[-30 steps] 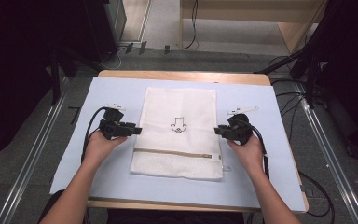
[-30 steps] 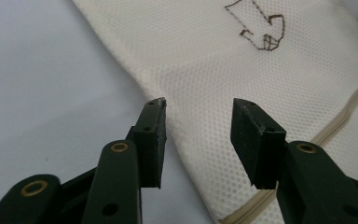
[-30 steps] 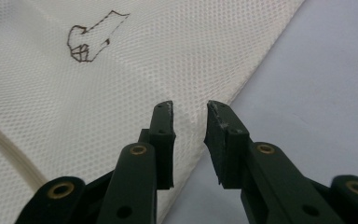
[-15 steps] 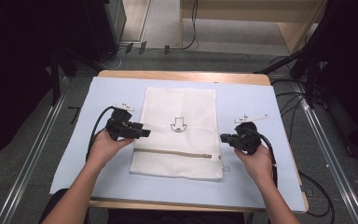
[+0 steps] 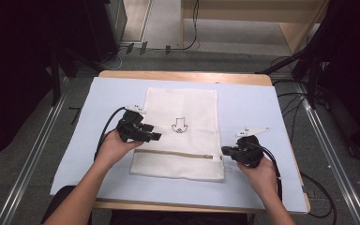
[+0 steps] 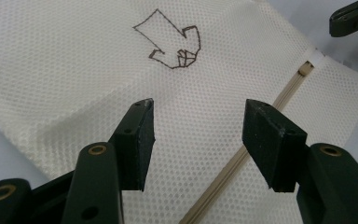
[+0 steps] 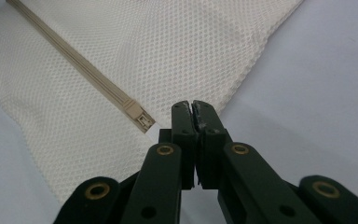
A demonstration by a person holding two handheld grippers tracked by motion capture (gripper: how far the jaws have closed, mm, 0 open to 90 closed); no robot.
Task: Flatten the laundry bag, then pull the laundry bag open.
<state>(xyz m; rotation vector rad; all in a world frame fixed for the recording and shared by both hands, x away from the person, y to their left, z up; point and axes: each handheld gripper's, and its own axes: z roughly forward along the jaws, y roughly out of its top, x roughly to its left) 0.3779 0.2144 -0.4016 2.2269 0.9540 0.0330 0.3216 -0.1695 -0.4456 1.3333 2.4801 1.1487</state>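
Left gripper (image 5: 153,137) jaws just opening, spread wide; right gripper (image 5: 225,150) jaws pressed together.

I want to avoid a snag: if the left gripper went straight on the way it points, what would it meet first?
Probably the mesh bag itself. The left gripper points low across it with open jaws, toward the arrow print; the height above the cloth is unclear.

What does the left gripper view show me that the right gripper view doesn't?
Left gripper view: the left gripper with jaws apart over the mesh bag, nothing between them; they have just been opening. It also shows the arrow-like drawing on the bag and the other gripper's tip at the top right.

Right gripper view: the right gripper shut at the bag's edge by the zipper's end, apparently pinching a white tab, plus bare pale blue mat.

Both: the cream mesh and the tan zipper.
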